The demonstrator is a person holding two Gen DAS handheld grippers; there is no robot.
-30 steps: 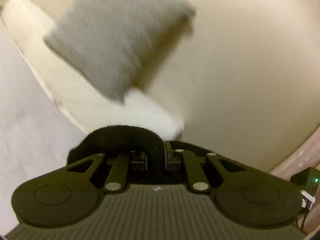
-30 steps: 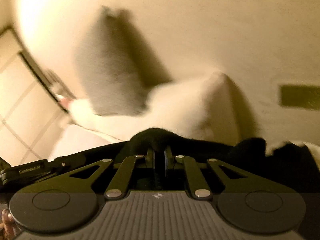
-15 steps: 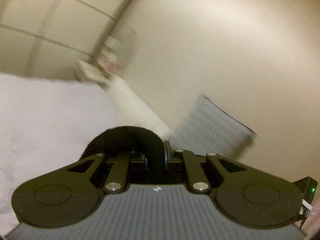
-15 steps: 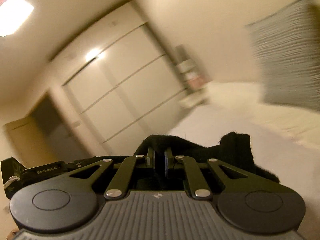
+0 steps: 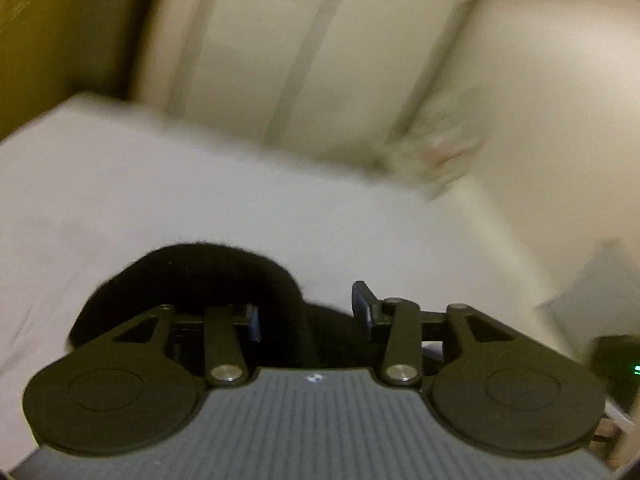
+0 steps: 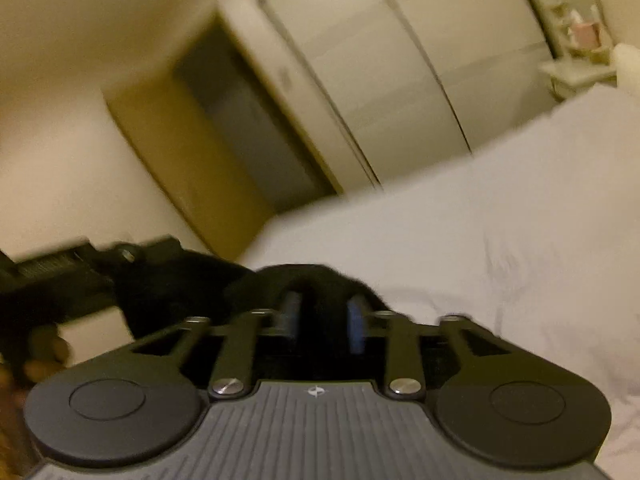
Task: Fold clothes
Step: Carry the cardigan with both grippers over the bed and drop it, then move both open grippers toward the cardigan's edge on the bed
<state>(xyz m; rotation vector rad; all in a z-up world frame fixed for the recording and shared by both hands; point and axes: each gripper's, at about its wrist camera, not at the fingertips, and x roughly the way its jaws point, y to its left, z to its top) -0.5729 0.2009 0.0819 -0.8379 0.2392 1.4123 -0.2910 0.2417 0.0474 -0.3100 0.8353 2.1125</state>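
While both grippers sweep over the white bed (image 5: 168, 200), the left gripper (image 5: 306, 316) has just been opening, its jaws apart with the black garment (image 5: 208, 276) looped over the left finger and trailing between them. Rightward, the right gripper (image 6: 324, 316) has also been opening, the same dark cloth lying loosely between its blue pads (image 6: 355, 326). Open sheet lies ahead of both; the bed's far edge stays well clear.
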